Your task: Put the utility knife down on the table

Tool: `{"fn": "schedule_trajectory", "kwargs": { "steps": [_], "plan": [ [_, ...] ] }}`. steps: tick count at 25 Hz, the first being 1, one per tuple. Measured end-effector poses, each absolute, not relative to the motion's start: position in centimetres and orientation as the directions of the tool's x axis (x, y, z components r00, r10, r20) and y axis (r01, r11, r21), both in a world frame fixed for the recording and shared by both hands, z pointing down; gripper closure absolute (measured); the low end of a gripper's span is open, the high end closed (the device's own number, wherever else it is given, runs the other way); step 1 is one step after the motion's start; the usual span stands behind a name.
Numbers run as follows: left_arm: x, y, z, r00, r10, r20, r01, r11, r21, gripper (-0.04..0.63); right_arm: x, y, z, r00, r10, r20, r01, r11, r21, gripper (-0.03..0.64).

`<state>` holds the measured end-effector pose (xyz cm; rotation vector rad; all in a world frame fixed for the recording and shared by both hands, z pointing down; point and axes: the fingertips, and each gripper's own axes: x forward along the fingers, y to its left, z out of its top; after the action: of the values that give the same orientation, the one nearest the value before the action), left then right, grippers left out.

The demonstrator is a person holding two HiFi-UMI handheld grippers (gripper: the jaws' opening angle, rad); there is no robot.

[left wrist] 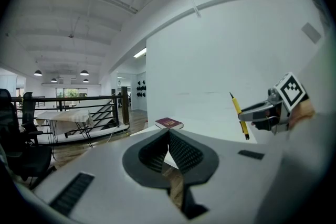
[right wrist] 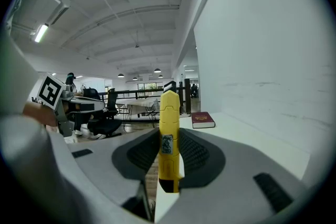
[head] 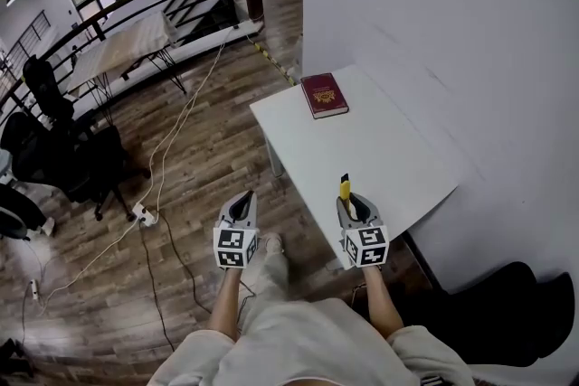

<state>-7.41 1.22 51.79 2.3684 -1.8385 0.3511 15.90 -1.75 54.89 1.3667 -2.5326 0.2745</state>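
Yellow plastic utility knife (right wrist: 168, 136), likely light and stiff, sits clamped by its handle in your right tongs (right wrist: 169, 132); left tongs (left wrist: 169, 134) are closed, empty.

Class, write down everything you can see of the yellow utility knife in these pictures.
The utility knife is a slim yellow body, plastic by its look, with a small label on its side and a dark tip. It stands nearly upright, tip up, clamped between the right gripper's ribbed black pads, held over the white table's near edge, not lying on it.
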Motion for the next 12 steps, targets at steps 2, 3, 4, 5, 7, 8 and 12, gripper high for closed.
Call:
{"fn": "schedule_trajectory", "kwargs": {
  "steps": [2, 3, 4, 5, 7, 8, 12],
  "plan": [
    [-8.1, -0.5, 52.1, 0.235, -0.937, 0.257, -0.966, -0.254, -0.043, 0.588, 15.3, -3.4, 55.2, -0.527, -0.793, 0.306, -0.840, 0.541, -0.045, 0.505],
    [-8.5, -1.5, 52.3, 0.236, -0.937, 0.257, -0.966, -0.255, -0.041, 0.588, 14.9, -4.3, 55.3, -0.525, -0.793, 0.308, -0.841, 0.540, -0.044, 0.505],
    [-8.8, -2.5, 52.4, 0.238, -0.937, 0.256, -0.966, -0.256, -0.040, 0.588, 14.6, -5.3, 55.4, -0.523, -0.794, 0.309, -0.842, 0.538, -0.043, 0.505],
    [-9.1, -3.5, 52.5, 0.242, -0.936, 0.255, -0.965, -0.260, -0.038, 0.588, 14.3, -6.2, 55.5, -0.520, -0.796, 0.310, -0.844, 0.535, -0.043, 0.505],
    [-9.7, -5.8, 52.6, 0.251, -0.934, 0.254, -0.963, -0.269, -0.035, 0.588, 13.7, -8.2, 55.5, -0.512, -0.800, 0.313, -0.849, 0.527, -0.043, 0.505],
    [-10.1, -7.0, 52.6, 0.256, -0.932, 0.255, -0.961, -0.273, -0.033, 0.588, 13.3, -9.3, 55.5, -0.508, -0.802, 0.315, -0.851, 0.523, -0.042, 0.505],
    [-12.1, -11.9, 52.1, 0.273, -0.928, 0.254, -0.957, -0.289, -0.027, 0.589, 11.5, -13.6, 55.1, -0.493, -0.809, 0.321, -0.860, 0.509, -0.038, 0.505]
  ]
}}
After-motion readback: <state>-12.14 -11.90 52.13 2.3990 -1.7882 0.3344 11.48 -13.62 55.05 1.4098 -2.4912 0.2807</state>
